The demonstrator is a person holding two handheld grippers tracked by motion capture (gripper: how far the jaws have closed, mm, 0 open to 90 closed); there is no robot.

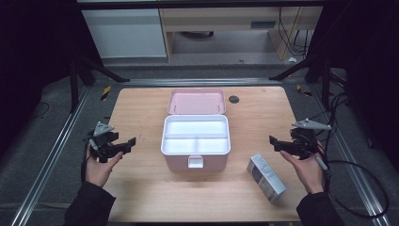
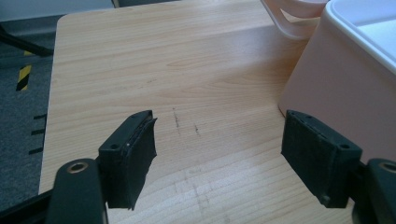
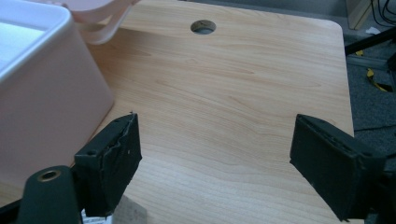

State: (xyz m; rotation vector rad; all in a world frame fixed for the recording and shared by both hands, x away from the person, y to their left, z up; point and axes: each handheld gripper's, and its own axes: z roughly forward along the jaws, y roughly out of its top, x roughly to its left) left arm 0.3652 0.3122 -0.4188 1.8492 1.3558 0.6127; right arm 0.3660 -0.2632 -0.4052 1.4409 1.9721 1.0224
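A pink storage box stands open in the middle of the wooden table, its lid tipped back and a white divided tray inside. A small grey-white carton lies at the front right. My left gripper hovers left of the box, open, nothing between its jaws; the box's pink wall shows at the right of the left gripper view. My right gripper hovers right of the box, above the carton, open and empty. In the right gripper view the box wall is at left.
A round cable hole sits in the table's far right part, also seen as the hole ahead of the right gripper. Black frame struts and cables flank the table. Bare wood lies on both sides of the box.
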